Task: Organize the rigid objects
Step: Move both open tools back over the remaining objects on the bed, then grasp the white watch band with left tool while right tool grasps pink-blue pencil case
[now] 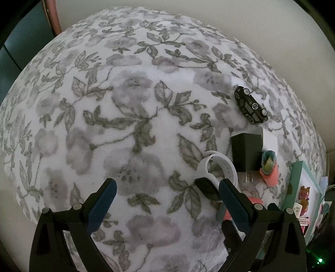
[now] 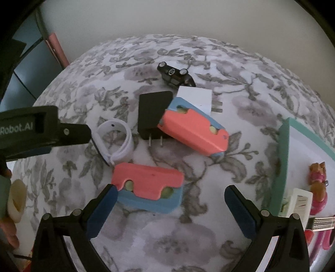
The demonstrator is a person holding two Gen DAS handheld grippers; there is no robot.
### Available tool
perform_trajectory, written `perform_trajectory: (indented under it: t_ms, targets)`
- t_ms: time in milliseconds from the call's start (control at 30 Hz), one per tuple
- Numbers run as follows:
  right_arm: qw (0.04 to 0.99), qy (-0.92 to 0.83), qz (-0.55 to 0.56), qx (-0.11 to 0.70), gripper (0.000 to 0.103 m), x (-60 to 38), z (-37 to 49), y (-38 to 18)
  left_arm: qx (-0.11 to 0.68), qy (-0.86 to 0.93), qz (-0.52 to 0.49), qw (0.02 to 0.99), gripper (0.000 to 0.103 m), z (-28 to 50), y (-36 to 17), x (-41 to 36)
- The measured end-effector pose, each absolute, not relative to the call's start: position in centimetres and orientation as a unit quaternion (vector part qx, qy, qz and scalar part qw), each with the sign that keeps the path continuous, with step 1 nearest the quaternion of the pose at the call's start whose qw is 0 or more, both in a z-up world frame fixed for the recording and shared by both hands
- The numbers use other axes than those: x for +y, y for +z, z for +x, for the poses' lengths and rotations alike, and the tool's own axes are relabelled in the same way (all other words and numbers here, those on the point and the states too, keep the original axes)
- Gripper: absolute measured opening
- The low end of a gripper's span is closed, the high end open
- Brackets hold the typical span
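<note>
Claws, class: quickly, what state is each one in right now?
Left claw: open, holding nothing, beside the white band.
Right claw: open, empty, over the pink-and-blue case.

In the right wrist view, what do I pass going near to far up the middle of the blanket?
Near pink-and-blue block → black charger → toy car, lying wheels up.

Home setting, likely bedroom. Soft fleece blanket (image 1: pixel 125 117) with grey flower-and-leaf print covering bed-like surface, plain pale wall (image 2: pixel 167 18) running behind it. Small household things lying loose on blanket: toy car (image 2: pixel 174 76) resting wheels-up, black plug (image 2: pixel 153 110), white plug (image 2: pixel 196 98), white strap (image 2: pixel 117 142), two pink-and-blue cases (image 2: pixel 194 134). Teal-rimmed tray (image 2: pixel 285 159) sitting at right, holding toy figures. Dark teal cabinet (image 1: pixel 18 39) showing at far left.
</note>
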State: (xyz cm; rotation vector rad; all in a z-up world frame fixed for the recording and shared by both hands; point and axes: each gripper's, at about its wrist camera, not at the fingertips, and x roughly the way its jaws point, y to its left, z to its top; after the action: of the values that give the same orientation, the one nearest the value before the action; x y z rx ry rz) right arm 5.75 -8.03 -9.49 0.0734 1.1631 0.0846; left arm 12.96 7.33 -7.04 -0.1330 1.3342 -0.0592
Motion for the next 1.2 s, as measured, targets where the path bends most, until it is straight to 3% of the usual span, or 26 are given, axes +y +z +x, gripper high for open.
perform_trajectory:
  t_ms: [500, 800, 1200]
  targets:
    - [0.831, 0.022, 0.001, 0.556, 0.103, -7.2, 5.9, -10.4, 0.619, -0.029, -0.053, 0.783, 0.098, 13.2, -7.3, 6.8]
    - [0.832, 0.012, -0.005, 0.555, 0.089, -8.5, 5.9, -10.2, 0.618, -0.058, -0.042, 0.783, 0.098, 13.3, -7.4, 5.0]
    - [0.831, 0.003, 0.003, 0.556, 0.087, -10.5, 5.6, -10.2, 0.618, -0.092, -0.022, 0.780, 0.098, 13.2, -8.4, 2.1]
